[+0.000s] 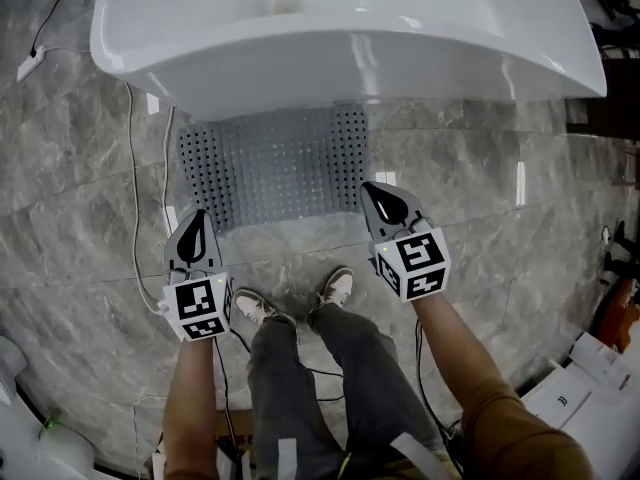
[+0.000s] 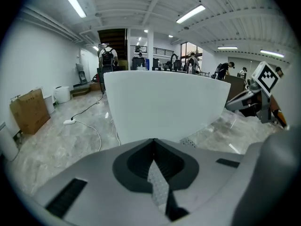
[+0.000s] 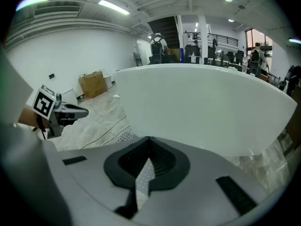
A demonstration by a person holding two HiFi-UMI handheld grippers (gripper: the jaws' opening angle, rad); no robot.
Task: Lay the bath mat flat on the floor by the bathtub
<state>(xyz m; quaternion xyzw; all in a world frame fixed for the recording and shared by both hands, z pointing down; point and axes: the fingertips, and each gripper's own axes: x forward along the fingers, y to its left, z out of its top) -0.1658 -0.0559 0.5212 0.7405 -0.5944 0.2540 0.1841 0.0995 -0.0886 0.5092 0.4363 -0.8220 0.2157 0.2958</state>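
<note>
The grey perforated bath mat [image 1: 275,168] lies flat on the marble floor, its far edge tucked under the rim of the white bathtub [image 1: 350,48]. My left gripper [image 1: 196,215] hovers shut and empty at the mat's near left corner. My right gripper [image 1: 368,187] is shut and empty over the near right corner. In the left gripper view the shut jaws [image 2: 153,140] point at the tub wall [image 2: 164,102], with a strip of mat [image 2: 190,141] below it. The right gripper view also faces the tub [image 3: 207,107] and shows a piece of mat [image 3: 123,136].
A white cable [image 1: 132,168] runs along the floor left of the mat to a power strip [image 1: 28,65]. The person's shoes [image 1: 335,288] stand just behind the mat. White boxes [image 1: 590,368] sit at the right, a cardboard box [image 2: 29,109] far left.
</note>
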